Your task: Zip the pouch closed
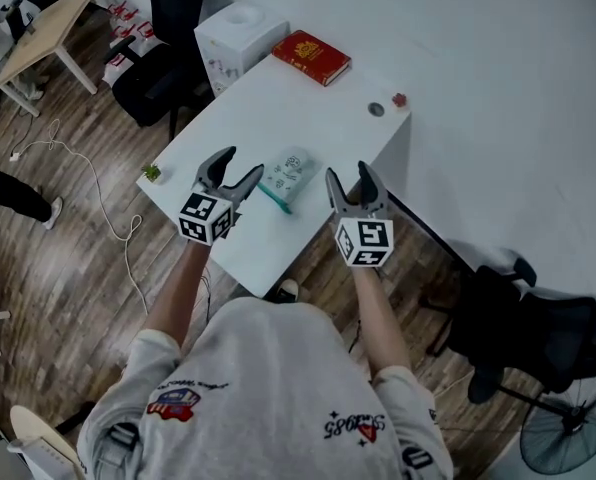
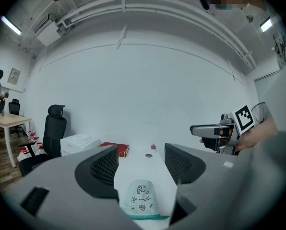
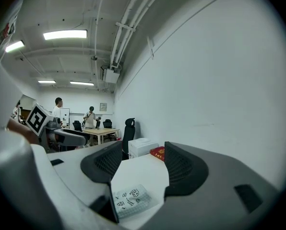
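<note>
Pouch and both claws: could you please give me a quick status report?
Left claw open, empty, hovering. Right claw open, empty. Pouch flat on table, untouched, between both claws. Red book at far end, nothing blocking.

The pouch point(image 1: 284, 175) looks like soft printed cloth on a smooth matt white table point(image 1: 318, 118) above wood flooring point(image 1: 68, 228).

pouch point(image 1: 284, 175) | pale mint, fine check, small black doodles, teal zipper strip along one end | flat on white tabletop point(image 1: 318, 118), near its front edge | rounded end at 1 o'clock, zipper end at 7 o'clock | zipper open or closed: unreadable
</note>
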Available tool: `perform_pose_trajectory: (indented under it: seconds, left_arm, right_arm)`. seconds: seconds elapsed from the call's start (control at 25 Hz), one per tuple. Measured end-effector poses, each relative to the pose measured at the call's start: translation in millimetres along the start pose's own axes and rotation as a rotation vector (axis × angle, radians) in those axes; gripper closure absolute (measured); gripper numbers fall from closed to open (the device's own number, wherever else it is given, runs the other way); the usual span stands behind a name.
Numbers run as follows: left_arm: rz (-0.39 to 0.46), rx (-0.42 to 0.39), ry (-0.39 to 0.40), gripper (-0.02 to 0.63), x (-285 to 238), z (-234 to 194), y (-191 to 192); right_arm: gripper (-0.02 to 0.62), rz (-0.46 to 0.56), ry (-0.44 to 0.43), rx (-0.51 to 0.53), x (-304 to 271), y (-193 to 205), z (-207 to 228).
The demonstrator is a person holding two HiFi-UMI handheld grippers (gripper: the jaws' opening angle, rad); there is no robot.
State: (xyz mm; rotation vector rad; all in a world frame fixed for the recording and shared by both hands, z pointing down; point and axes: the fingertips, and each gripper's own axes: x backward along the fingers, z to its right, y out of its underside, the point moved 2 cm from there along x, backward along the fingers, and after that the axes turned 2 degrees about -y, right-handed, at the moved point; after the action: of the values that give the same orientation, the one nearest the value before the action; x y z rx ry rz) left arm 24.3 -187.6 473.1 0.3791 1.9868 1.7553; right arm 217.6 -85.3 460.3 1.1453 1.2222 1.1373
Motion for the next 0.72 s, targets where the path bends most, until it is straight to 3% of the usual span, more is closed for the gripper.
perform_pose_trajectory:
  seconds: [0.36,0.72]
  left_arm:
    - [-0.044,0.012,0.029,0.307,-26,-22,14]
    - [-0.11,0.064,0.034,0.307,-31,-40,54]
  right_arm:
    - [0.333,-0.061,-0.006,-0.003,-33,23,1]
    - [0.331,-0.186,-0.038,-0.009,-49,76,-15]
